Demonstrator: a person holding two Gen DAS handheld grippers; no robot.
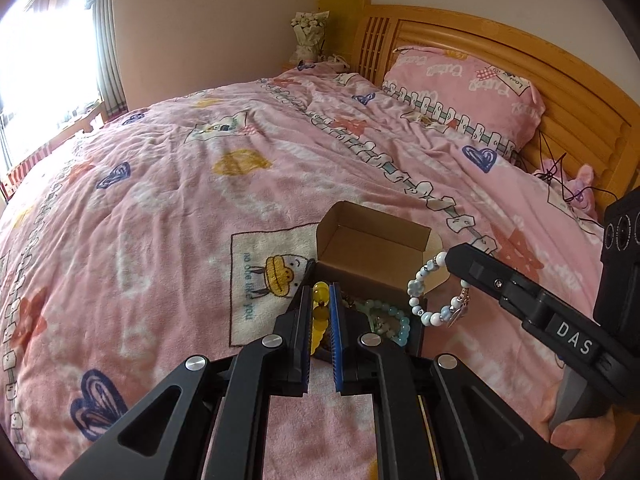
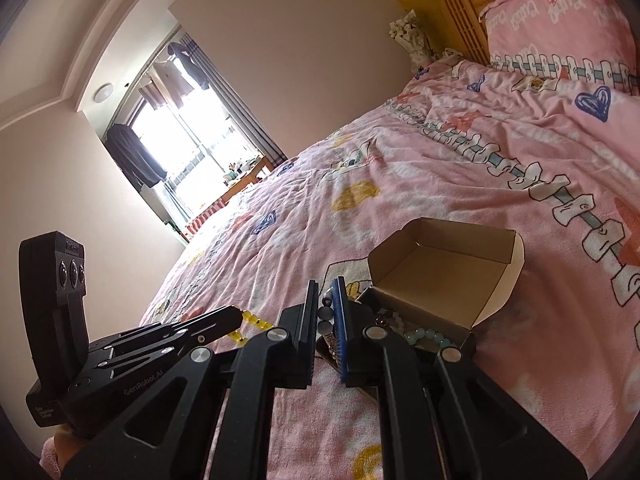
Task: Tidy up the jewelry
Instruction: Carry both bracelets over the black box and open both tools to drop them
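Note:
An open brown cardboard box (image 1: pixel 376 248) (image 2: pixel 448 264) sits on the pink bed, with a pale blue bead bracelet (image 1: pixel 390 316) (image 2: pixel 428 336) and other beads lying inside. My left gripper (image 1: pixel 322 296) (image 2: pixel 240 316) is shut on a yellow bead bracelet (image 1: pixel 320 312) (image 2: pixel 252 320), held just above the box's near left edge. My right gripper (image 2: pixel 326 300) (image 1: pixel 450 256) is shut on a white and blue bead bracelet (image 1: pixel 432 292) (image 2: pixel 326 320) with a small metal charm, hanging beside the box's right side.
The pink patterned bedspread (image 1: pixel 180 184) (image 2: pixel 440 160) covers the whole bed. A pink pillow (image 1: pixel 464 92) and wooden headboard (image 1: pixel 560 92) stand at the far right. A window (image 1: pixel 44 60) with curtains is at the far left. A flower bouquet (image 1: pixel 308 36) stands at the bed's far corner.

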